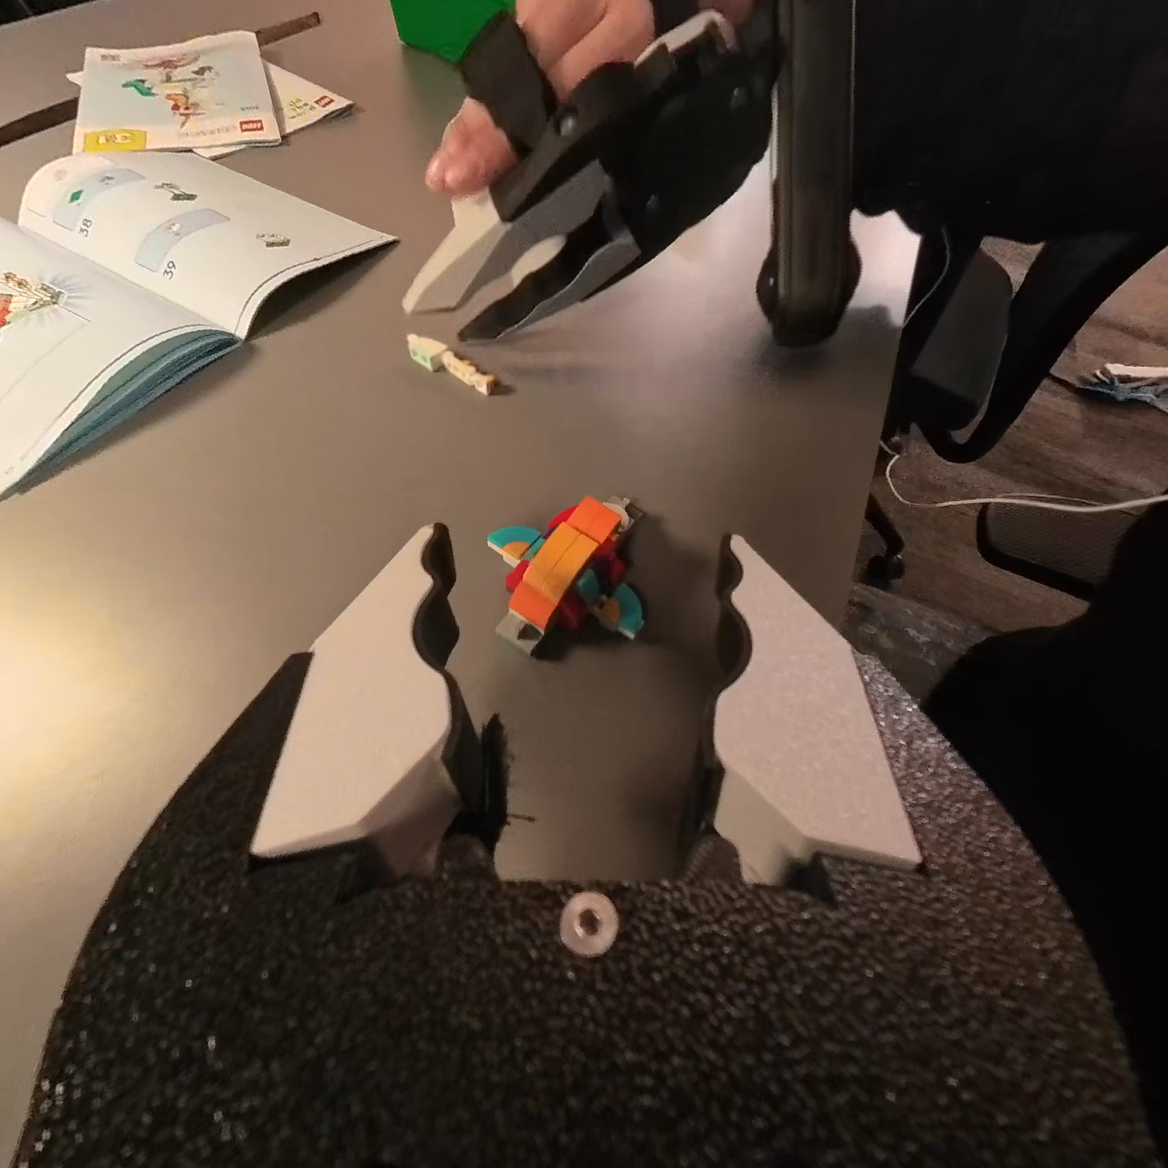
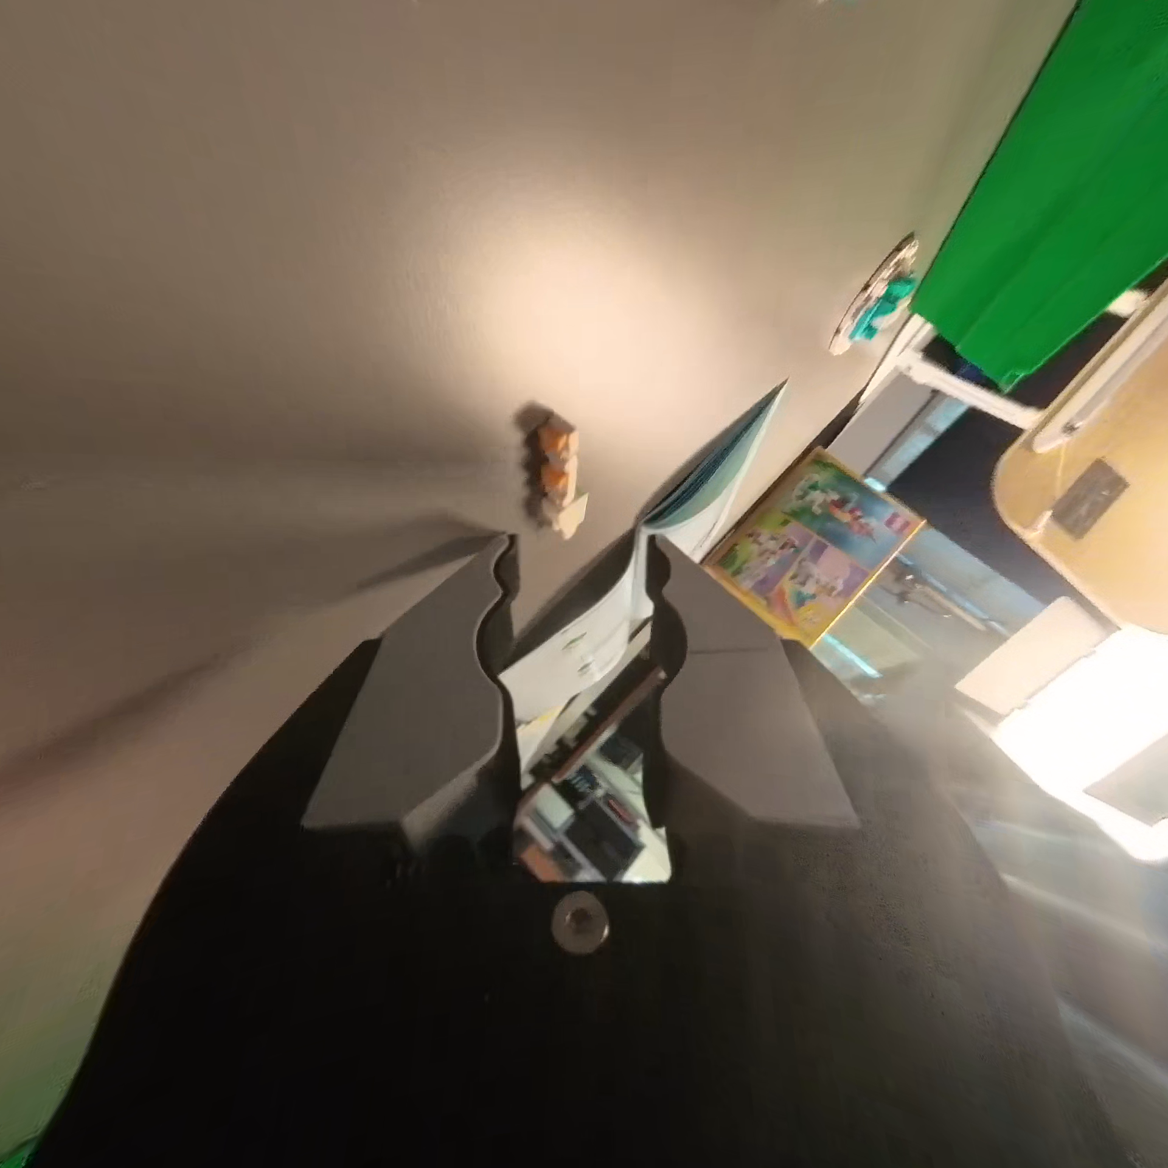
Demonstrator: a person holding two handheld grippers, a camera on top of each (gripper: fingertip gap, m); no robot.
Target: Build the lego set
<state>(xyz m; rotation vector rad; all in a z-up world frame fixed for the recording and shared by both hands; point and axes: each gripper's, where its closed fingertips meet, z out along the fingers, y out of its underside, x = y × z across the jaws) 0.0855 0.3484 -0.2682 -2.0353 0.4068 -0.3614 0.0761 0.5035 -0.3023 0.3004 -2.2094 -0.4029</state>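
A colourful lego model (image 1: 569, 569) of orange, yellow, teal and red bricks lies on the grey table (image 1: 253, 569). My left gripper (image 1: 584, 537) is open and empty, low over the table, with the model between and just beyond its fingertips. A small white and tan lego piece (image 1: 452, 366) lies farther off. My right gripper (image 1: 449, 319), held by a hand, hovers just behind that piece, tips down. In the tilted, blurred right wrist view the right gripper (image 2: 584, 543) is open and empty, and the small piece (image 2: 550, 471) lies just ahead of its left fingertip.
An open instruction booklet (image 1: 158, 253) and loose leaflets (image 1: 177, 95) lie at the left. The table edge (image 1: 875, 442) runs down the right, with a black chair (image 1: 948, 126) beyond. The lego box (image 2: 815, 543), a plate of teal pieces (image 2: 878, 297) and a green sheet (image 2: 1043, 189) show in the right wrist view.
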